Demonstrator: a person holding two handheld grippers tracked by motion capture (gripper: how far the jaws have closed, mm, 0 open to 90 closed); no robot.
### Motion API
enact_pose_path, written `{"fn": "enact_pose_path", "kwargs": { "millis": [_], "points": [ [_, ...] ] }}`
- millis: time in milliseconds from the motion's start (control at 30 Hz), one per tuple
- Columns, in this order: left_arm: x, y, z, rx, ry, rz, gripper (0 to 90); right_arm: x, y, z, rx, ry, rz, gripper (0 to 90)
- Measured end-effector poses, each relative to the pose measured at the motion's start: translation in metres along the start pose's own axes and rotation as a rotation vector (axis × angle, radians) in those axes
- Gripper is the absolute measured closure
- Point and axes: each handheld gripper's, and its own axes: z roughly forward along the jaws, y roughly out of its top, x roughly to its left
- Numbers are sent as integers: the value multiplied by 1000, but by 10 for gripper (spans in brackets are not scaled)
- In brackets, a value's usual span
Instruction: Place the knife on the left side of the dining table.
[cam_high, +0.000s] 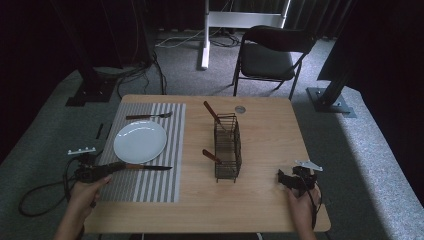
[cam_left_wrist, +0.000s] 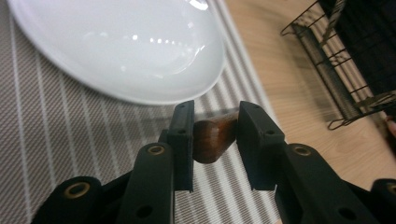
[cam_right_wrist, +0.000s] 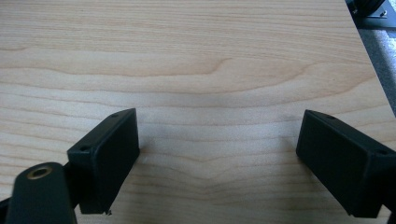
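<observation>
A knife (cam_high: 147, 167) with a brown wooden handle (cam_left_wrist: 212, 140) lies along the near side of a white plate (cam_high: 140, 141) on a grey striped placemat (cam_high: 150, 185). My left gripper (cam_high: 120, 166) is shut on the handle's end, low over the mat, with the dark blade pointing right. In the left gripper view both jaws press the handle, and the plate (cam_left_wrist: 116, 46) lies just beyond. My right gripper (cam_high: 282, 177) rests near the table's front right corner. In the right gripper view it (cam_right_wrist: 217, 163) stands open over bare wood with nothing between its jaws.
A fork (cam_high: 149, 116) lies on the mat beyond the plate. A black wire basket (cam_high: 227, 147) stands mid-table with two wooden-handled utensils (cam_high: 212, 112) poking out. A small round disc (cam_high: 240, 109) sits behind it. A black chair (cam_high: 270, 55) stands past the far edge.
</observation>
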Motion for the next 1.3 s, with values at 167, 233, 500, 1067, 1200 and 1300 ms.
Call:
{"fn": "enact_pose_path", "kwargs": {
  "millis": [167,233,500,1067,1200,1300],
  "points": [
    [12,-5,6,29,7,-27,642,0,0,0,0,0,0,125],
    [17,-7,9,34,16,-44,625,0,0,0,0,0,0,125],
    [24,-10,20,57,127,-49,512,0,0,0,0,0,0,125],
    [24,-3,41,95,314,4,394,0,0,0,0,0,0,125],
    [22,-3,41,60,371,30,388,0,0,0,0,0,0,125],
    [23,-5,36,19,365,12,387,0,0,0,0,0,0,125]
  ]
}}
